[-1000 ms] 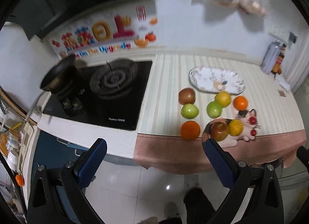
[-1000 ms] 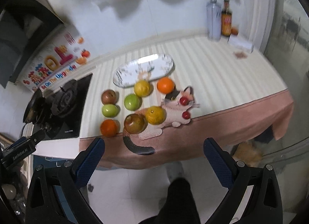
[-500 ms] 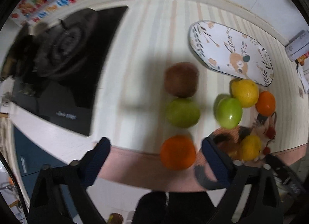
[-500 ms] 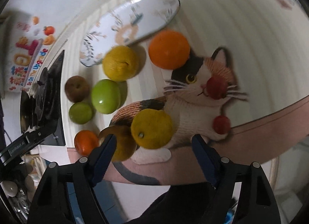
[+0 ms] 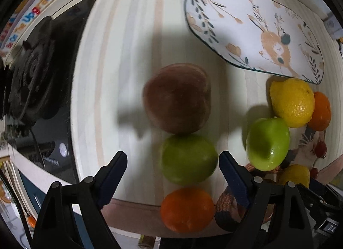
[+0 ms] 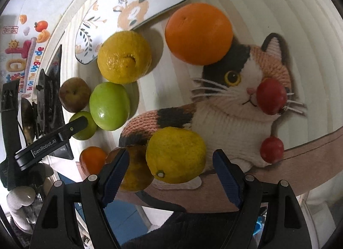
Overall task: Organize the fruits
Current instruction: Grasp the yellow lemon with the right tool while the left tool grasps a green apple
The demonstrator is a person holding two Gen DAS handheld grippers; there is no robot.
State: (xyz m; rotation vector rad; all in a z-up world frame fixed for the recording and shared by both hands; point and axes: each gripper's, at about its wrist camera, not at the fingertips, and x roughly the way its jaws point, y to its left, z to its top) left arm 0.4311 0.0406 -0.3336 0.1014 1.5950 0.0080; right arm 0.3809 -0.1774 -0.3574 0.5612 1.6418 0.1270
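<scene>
In the left wrist view my left gripper point(image 5: 172, 169) is open, its jaws on either side of a green apple point(image 5: 187, 160). A brown fruit point(image 5: 176, 98) lies beyond it and an orange point(image 5: 187, 209) nearer. A second green apple point(image 5: 267, 142), a lemon point(image 5: 292, 102) and another orange point(image 5: 320, 111) lie right. In the right wrist view my right gripper point(image 6: 170, 169) is open around a yellow lemon point(image 6: 175, 154) on the cat mat point(image 6: 235, 107). A brownish fruit point(image 6: 135, 171) sits left of it. The patterned oval plate point(image 5: 253, 28) is empty.
A black gas hob point(image 5: 40, 73) lies left of the striped counter. Two small red fruits point(image 6: 271, 96) rest on the cat mat. The counter's front edge with a pink cloth hem point(image 6: 310, 148) is close below both grippers. The left gripper's arm point(image 6: 51, 139) shows in the right view.
Both grippers have dropped from high above the counter to close over the fruit. The left now straddles the green apple, the right the yellow lemon. Both stay open.
</scene>
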